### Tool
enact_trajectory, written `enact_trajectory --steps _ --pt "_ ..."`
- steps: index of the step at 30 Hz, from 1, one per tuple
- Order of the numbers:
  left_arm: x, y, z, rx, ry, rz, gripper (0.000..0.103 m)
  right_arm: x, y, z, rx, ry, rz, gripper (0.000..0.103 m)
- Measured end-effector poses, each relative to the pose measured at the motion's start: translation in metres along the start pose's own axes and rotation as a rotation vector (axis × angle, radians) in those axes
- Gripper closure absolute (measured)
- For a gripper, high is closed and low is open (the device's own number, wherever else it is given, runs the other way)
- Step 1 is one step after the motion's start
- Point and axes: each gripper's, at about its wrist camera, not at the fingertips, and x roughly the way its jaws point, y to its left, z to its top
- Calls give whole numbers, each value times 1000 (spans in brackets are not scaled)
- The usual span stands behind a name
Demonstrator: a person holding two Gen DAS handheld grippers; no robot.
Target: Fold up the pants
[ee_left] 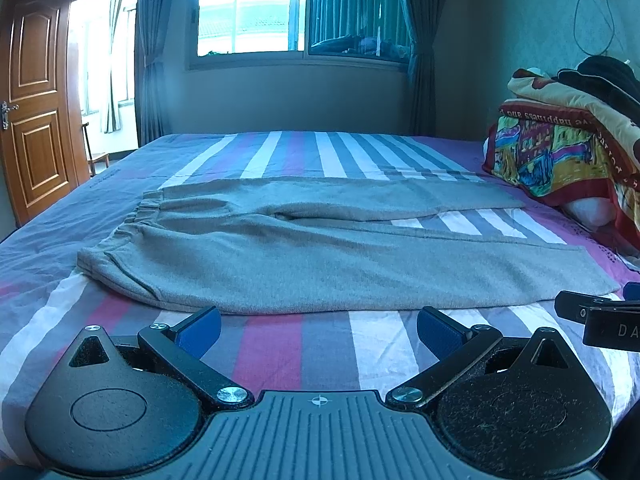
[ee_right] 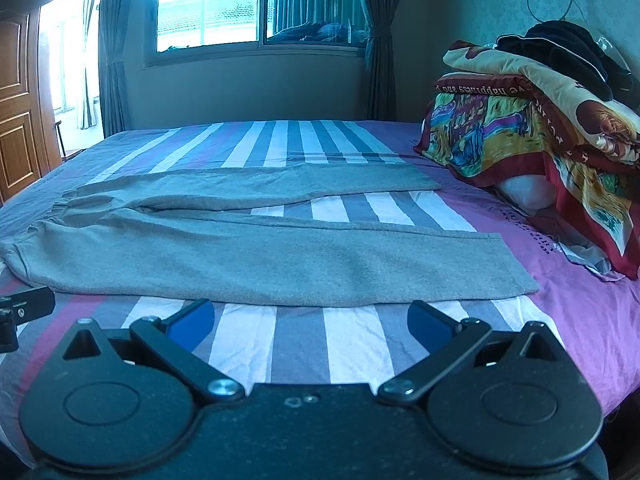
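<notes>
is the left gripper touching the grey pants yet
Apart. In the left wrist view, striped bedsheet shows between the open left gripper and the near edge of the grey pants.

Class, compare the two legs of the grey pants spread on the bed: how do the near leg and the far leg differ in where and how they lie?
The near leg lies closest to both open grippers; the far leg lies beyond it, toward the window. The near leg's hem reaches further right than the far leg's. The legs meet at the waistband on the left and spread apart rightward, showing striped sheet between. Both are grey, flat and unfolded.
</notes>
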Motion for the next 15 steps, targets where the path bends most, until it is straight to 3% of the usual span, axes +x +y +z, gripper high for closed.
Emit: enact_trajectory --steps 15 --pt "2 -1 -1 3 5 -2 0 0 1 0 -8 6 6 0"
